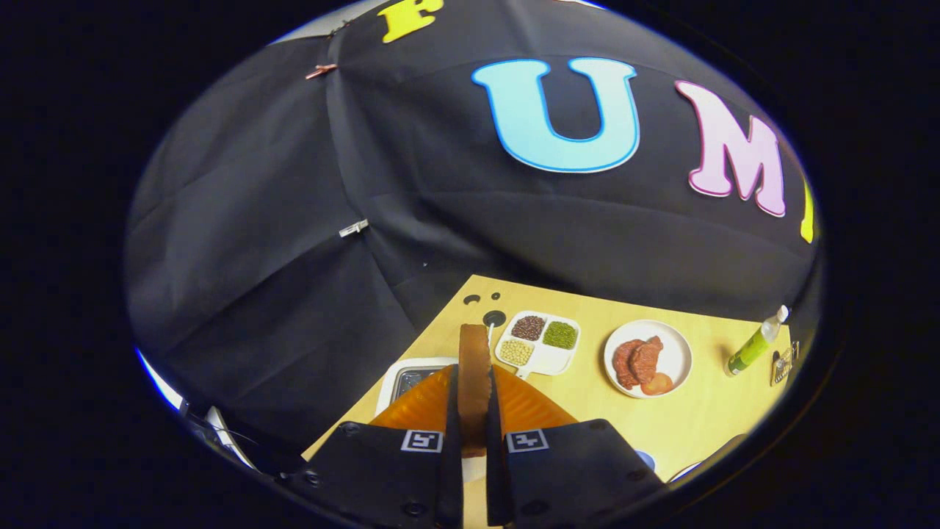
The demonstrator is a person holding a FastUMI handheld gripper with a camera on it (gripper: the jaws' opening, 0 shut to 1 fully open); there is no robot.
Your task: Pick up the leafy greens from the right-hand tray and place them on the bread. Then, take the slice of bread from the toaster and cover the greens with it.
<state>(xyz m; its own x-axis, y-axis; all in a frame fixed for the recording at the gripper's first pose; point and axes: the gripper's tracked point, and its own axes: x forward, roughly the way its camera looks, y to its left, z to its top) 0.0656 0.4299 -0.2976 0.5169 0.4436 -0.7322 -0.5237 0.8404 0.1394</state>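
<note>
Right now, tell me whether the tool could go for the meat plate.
Probably not yet. The tool is shut on the bread slice, held upright between its fingers, so it is occupied. The way to the plate of meat across the table looks free otherwise.

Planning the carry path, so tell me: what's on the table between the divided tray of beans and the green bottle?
In the gripper view, a white plate of meat sits between the divided tray and the green bottle. The tongs grip a bread slice.

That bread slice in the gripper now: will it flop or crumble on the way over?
The bread slice stands on edge between the fingers without sagging, so probably stiff. Pinched by its faces, it likely won't slip. Being thin, its edge may crush under hard pressure.
</note>
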